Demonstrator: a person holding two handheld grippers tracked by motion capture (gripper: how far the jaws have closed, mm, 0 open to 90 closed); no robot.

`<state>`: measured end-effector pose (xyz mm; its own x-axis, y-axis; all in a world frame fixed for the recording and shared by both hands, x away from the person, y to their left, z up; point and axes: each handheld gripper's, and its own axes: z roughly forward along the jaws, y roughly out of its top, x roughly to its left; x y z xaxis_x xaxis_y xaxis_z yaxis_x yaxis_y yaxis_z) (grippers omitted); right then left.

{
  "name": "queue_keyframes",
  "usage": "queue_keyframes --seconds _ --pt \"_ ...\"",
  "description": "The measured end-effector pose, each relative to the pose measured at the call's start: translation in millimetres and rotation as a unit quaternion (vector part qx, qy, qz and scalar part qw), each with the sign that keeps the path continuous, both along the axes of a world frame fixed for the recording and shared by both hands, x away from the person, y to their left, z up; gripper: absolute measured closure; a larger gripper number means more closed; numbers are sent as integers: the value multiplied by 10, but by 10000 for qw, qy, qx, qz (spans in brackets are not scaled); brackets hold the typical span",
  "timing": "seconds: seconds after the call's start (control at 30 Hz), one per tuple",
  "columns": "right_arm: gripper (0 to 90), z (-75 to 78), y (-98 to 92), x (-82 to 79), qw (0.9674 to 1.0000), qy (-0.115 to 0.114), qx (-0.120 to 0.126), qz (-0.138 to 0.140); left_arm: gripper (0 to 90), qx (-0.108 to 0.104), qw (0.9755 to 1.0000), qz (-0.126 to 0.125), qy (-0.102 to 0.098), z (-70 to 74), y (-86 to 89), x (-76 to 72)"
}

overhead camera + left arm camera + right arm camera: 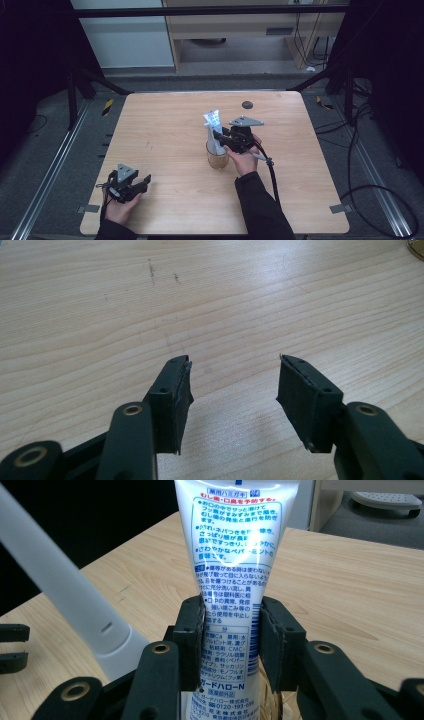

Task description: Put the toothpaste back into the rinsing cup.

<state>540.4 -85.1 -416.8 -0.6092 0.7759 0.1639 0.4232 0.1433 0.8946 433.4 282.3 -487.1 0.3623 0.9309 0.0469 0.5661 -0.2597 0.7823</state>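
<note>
Toothpaste tube (231,580), white with blue and red print, stands upright between the jaws of the right gripper (231,645), which press against its two sides just above its lower end. Its bottom sits inside a clear cup (217,159) whose rim shows as a pale ring under the jaws in the right gripper view. From above, the cup stands a little right of the middle of the wooden table (165,125), and the tube (213,122) rises out of it, leaning slightly to the far side. A white handle-like object (70,595) (what it is cannot be told for sure) slants beside the tube, and it too seems to rest in the cup. The right gripper (220,136) comes at the tube from the right, held in the person's right hand (246,159), with a dark sleeve (260,205) behind it and the cable trailing toward the near edge.

At the near left corner of the table, well apart from the cup, the left hand (119,207) holds the left gripper (145,181) low over the wood. In its own view the left gripper (234,385) has its jaws spread wide with nothing between them, only bare wood grain and a few faint dark marks beyond. A small dark round disc (247,104) lies near the far edge of the table.
</note>
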Motion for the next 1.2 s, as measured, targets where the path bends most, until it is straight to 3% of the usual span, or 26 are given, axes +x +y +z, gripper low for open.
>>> queue_keyframes --seconds 0.37,0.47,0.67,0.83,1.0,1.2 --pt "608 -85 -18 -129 9975 315 -629 111 464 1 10000 -3 11 -5 -10 1" --pt "598 -99 -12 -177 9966 255 -770 118 464 1 10000 -2 7 -4 -8 -1" --pt "401 42 -133 -280 9983 111 -550 124 462 -12 10000 5 19 -5 -7 -1" --pt "222 85 -375 -404 9976 292 -586 241 458 -35 10000 16 52 -9 4 0" --pt "126 -77 -739 -586 9954 377 -837 -267 444 -68 9999 37 92 -15 13 10" --pt "100 -310 -1149 -738 9912 535 -923 -790 412 -142 9998 59 147 -28 36 28"
